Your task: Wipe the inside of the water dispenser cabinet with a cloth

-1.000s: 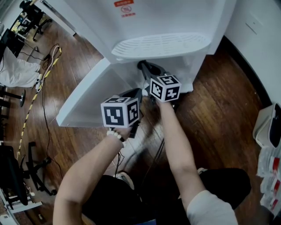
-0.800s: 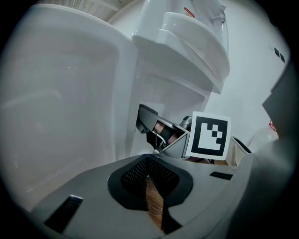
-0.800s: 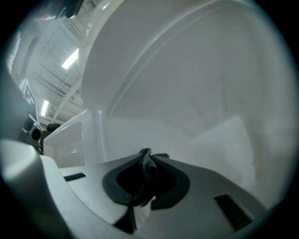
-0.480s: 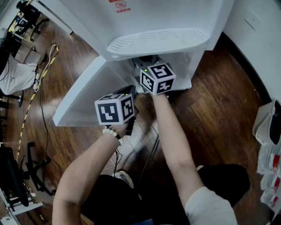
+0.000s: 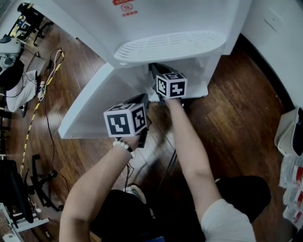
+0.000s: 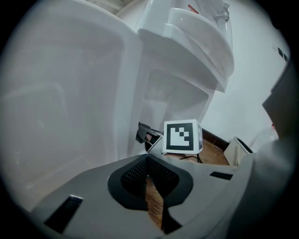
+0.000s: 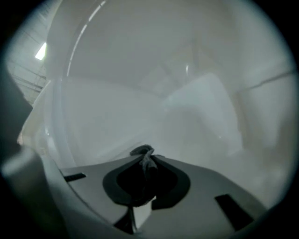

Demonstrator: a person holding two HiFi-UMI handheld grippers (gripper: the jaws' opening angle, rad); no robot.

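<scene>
The dark grey cloth (image 7: 148,163) is a small crumpled twist, pinched at the very tip of the right tongs (image 7: 144,154), which are clenched on it. A knot of it pokes out past the tips and a strand runs back between the jaws. It sits inside the low cabinet (image 7: 196,116) of the white plastic water dispenser (image 5: 189,14), whose pale smooth walls curve round on every side of the right gripper view. In the head view those tongs reach in under the overhanging slotted white drip tray (image 5: 170,46), so their tips are hidden there and only their marker cube shows at the opening. The white cabinet door (image 5: 94,101) stands swung wide to the left, leaving the opening free between it and the cabinet's right wall. The left tongs (image 6: 147,161) are clenched on nothing, tips together. They are held outside the cabinet, just beside the door's inner face, above the dark brown wooden floor (image 5: 236,104), nearer the person than the right tongs.
</scene>
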